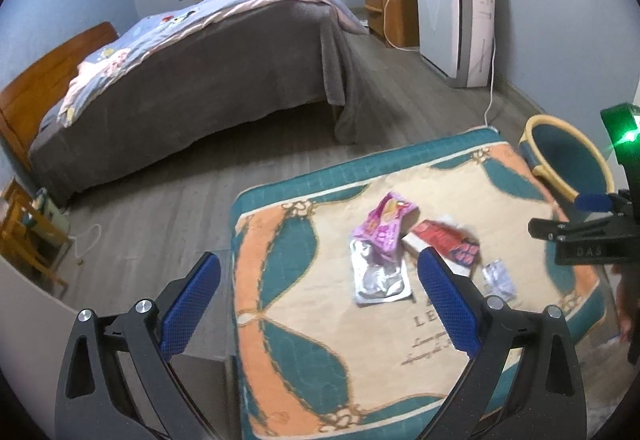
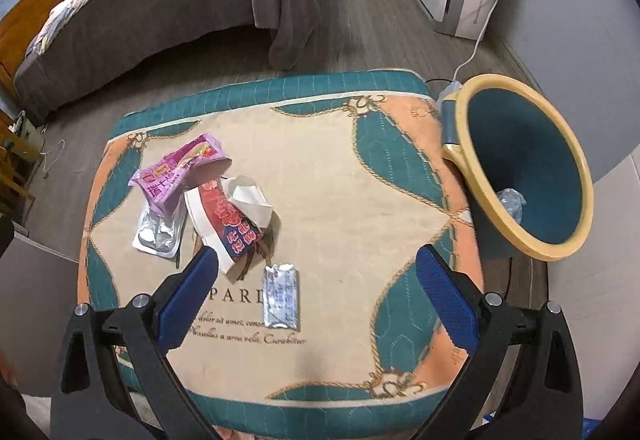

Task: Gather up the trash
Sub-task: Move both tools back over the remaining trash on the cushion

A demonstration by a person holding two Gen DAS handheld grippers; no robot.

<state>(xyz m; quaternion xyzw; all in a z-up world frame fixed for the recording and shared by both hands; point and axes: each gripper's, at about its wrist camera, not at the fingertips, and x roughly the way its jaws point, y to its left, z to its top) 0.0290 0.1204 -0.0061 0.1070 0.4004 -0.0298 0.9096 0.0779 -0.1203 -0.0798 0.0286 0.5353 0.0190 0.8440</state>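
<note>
Trash lies on a table under a teal and orange quilted cover (image 2: 320, 143): a pink wrapper (image 2: 180, 167), a silver blister pack (image 2: 158, 232), a crushed red and white box (image 2: 228, 220) and a small silver sachet (image 2: 282, 298). My right gripper (image 2: 320, 296) hovers open above the sachet, holding nothing. My left gripper (image 1: 320, 300) is open and empty over the cover's left side, short of the pink wrapper (image 1: 384, 228), blister pack (image 1: 380, 276), red box (image 1: 444, 240) and sachet (image 1: 498, 278). A teal bin with a yellow rim (image 2: 520, 167) stands by the table's right edge.
A crumpled clear scrap (image 2: 510, 201) lies inside the bin. Beyond the table are grey wood floor, a bed under a grey blanket (image 1: 200, 71), a white air purifier (image 1: 456, 27) with a trailing cord, and a wooden cabinet (image 1: 390, 11). A small wooden stand (image 1: 28, 236) sits far left.
</note>
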